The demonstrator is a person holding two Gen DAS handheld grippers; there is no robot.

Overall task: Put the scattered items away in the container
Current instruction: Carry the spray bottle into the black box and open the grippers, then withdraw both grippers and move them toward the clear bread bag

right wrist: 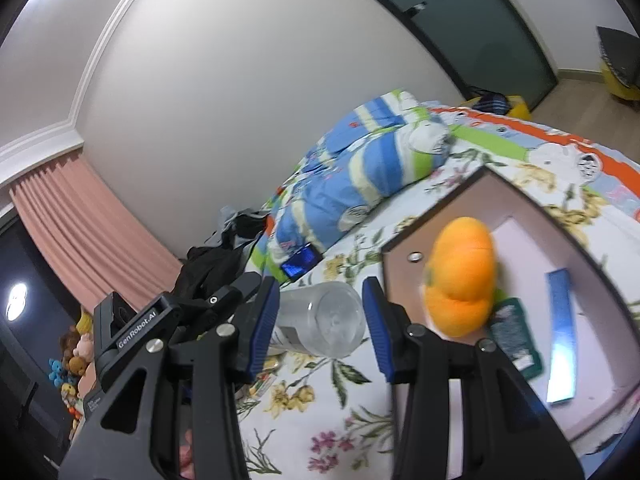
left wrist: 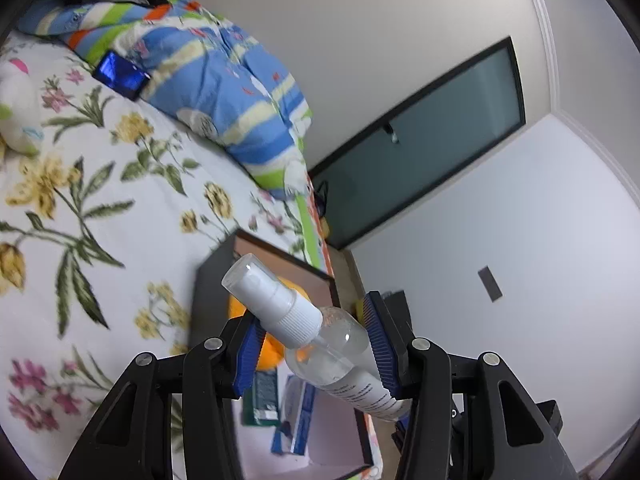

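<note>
The left claw [left wrist: 316, 344] is black with ribbed blue pads [left wrist: 378, 344], clamped on a clear spray bottle [left wrist: 304, 330] with a white pump and dark print on its label. The right claw [right wrist: 320, 320] has the same colours. The box [right wrist: 404, 236] has dark walls and a pale pink floor, holding an orange plush pumpkin [right wrist: 460, 276], a dark green packet [right wrist: 514, 336] and a shiny blue strip [right wrist: 562, 332]. The bedsheet [left wrist: 120, 208] is white with yellow and pink flowers (green leaves too); the quilt [left wrist: 224, 80] is striped blue, cream, lime and orange.
</note>
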